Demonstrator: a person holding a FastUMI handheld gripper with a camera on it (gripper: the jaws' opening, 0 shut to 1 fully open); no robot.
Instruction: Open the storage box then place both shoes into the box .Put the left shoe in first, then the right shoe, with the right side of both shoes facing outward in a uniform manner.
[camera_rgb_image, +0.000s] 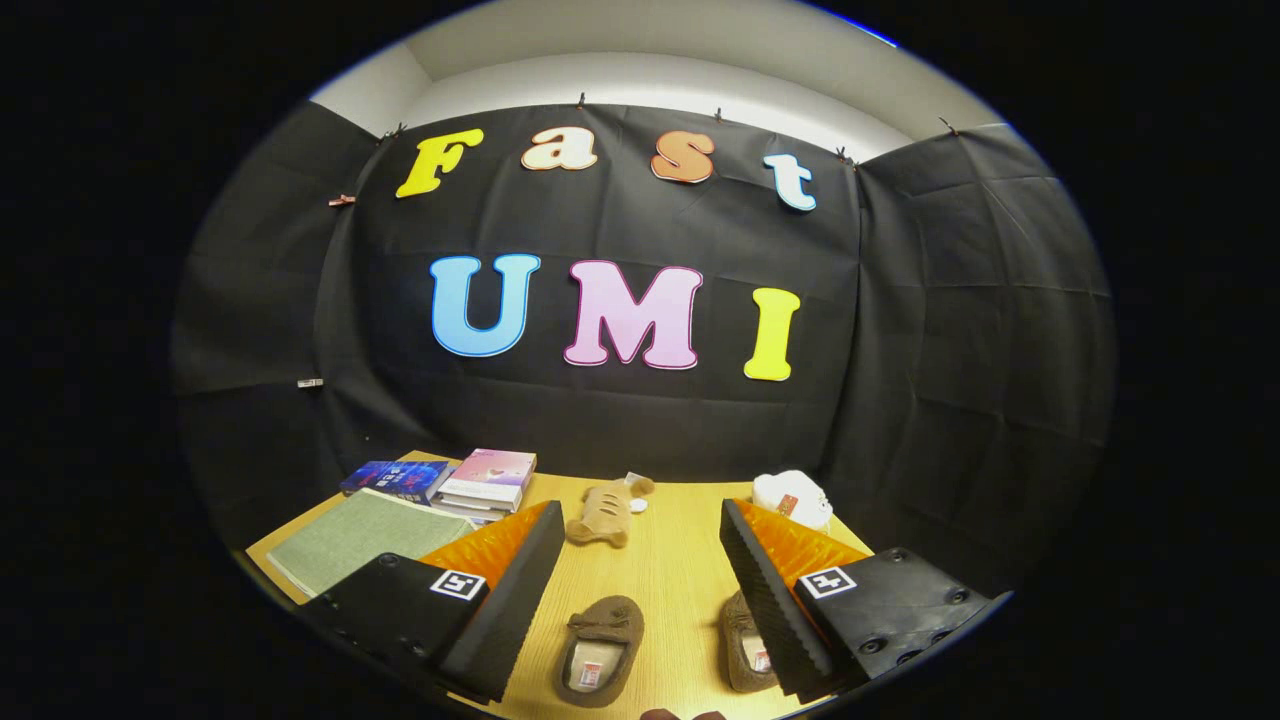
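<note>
Two brown fuzzy slippers lie on the wooden table (670, 560) low between my fingers. The left one (600, 648) sits in the gap with its opening up. The right one (748, 640) lies partly hidden behind my right finger (765, 590). My gripper (640, 525) is open, held above the table, with nothing between the fingers. I see no storage box here.
A stack of books (490, 480) and a blue book (395, 478) rest at the back left, with a green mat (360, 535) in front of them. A tan plush toy (605, 510) lies beyond the fingers. A white plush (795, 497) sits at the back right.
</note>
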